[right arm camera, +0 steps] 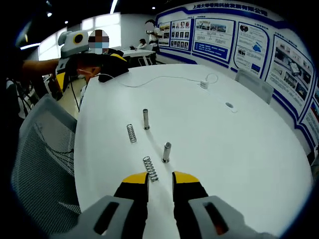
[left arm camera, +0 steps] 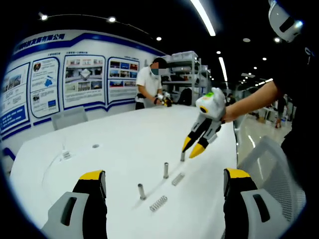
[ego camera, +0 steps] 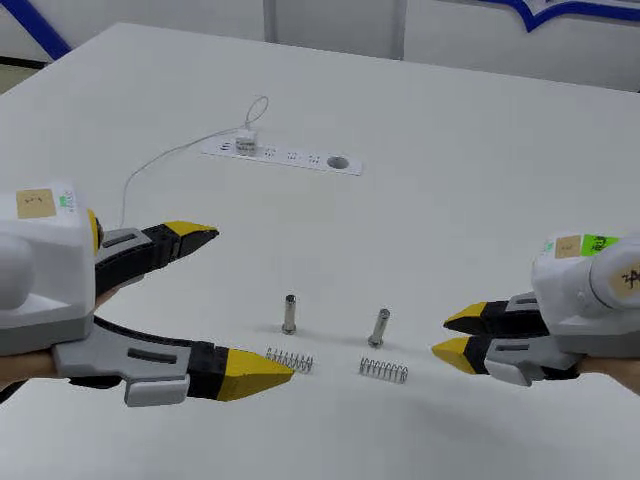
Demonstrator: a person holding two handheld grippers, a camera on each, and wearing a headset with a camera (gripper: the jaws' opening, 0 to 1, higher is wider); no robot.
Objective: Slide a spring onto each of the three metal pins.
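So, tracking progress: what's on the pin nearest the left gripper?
Nothing: the pin stands bare, top uncovered. A spring lies on the table beside it, apart.

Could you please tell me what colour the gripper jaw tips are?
Yellow on both the left gripper and right gripper; best in the head view.

Left spring [ego camera: 289,359] near left pin [ego camera: 289,314]; right spring [ego camera: 383,370] near right pin [ego camera: 379,327]

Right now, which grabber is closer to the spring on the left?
Left. The left gripper has its lower jaw tip almost touching that spring; the right gripper is farther off, past the other spring.
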